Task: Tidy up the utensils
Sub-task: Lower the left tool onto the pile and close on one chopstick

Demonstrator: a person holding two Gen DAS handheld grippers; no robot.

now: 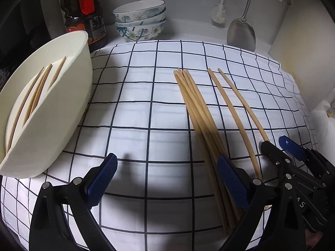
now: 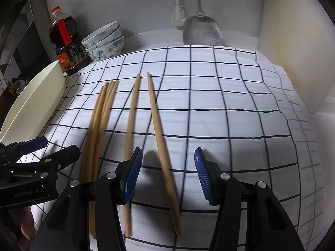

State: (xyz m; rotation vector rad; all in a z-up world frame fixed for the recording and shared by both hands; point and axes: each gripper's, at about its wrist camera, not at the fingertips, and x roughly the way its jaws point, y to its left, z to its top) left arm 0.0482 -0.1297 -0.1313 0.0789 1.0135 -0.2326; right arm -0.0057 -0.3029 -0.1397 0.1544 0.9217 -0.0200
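Wooden chopsticks lie on a white checked cloth [image 1: 136, 115]: a bundle of several [image 1: 196, 113] and two loose ones [image 1: 230, 108]. In the right wrist view the bundle [image 2: 100, 121] lies left, then one loose stick [image 2: 130, 129] and the rightmost stick [image 2: 161, 142]. A cream tub [image 1: 62, 108] at the left holds several chopsticks [image 1: 35, 96]. My left gripper [image 1: 167, 179] is open and empty over the cloth. My right gripper [image 2: 167, 175] is open, straddling the rightmost loose stick, not gripping it. The right gripper also shows in the left wrist view [image 1: 280, 146].
At the back stand a dark sauce bottle [image 1: 83, 14], stacked floral bowls [image 1: 140, 21], a white brush [image 1: 218, 14] and a metal spatula [image 1: 240, 33]. A cream wall panel [image 1: 303, 48] bounds the right side. The left gripper shows at the left in the right wrist view [image 2: 41, 146].
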